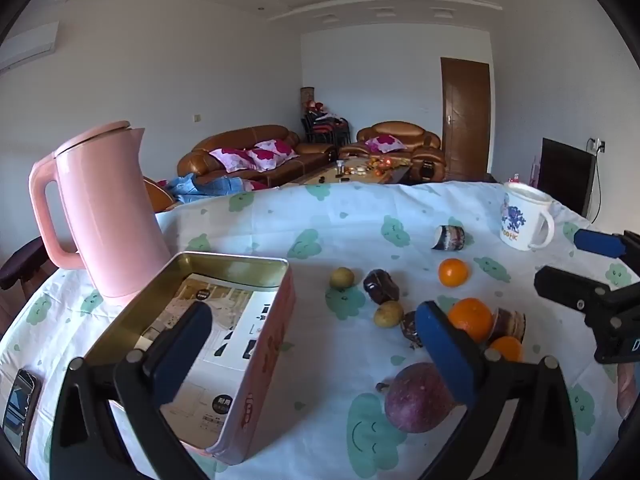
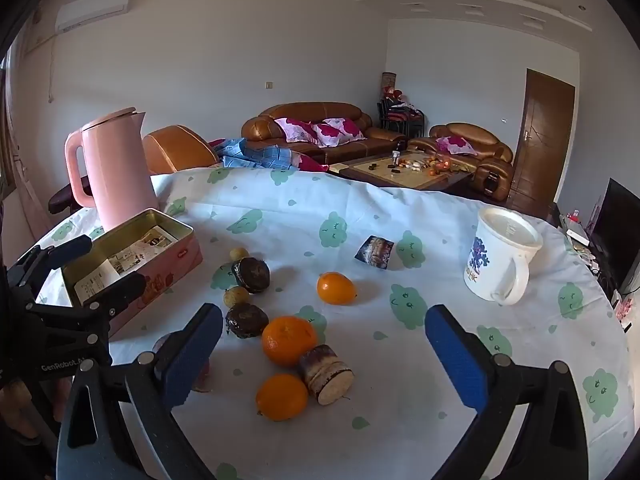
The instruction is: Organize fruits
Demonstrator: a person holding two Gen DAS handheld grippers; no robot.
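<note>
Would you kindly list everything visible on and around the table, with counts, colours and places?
oranges: three, orange, table centre
small yellowish fruits: two, left of the oranges
dark brown round pieces: two, among the yellowish fruits
purple fruit: one, near edge
cut cane piece: one, purple skin, touching two oranges
tin box: one, pink, open, left
kettle: one, pink, behind the box
mug: one, white, right
left tool: open
right tool: open
</note>
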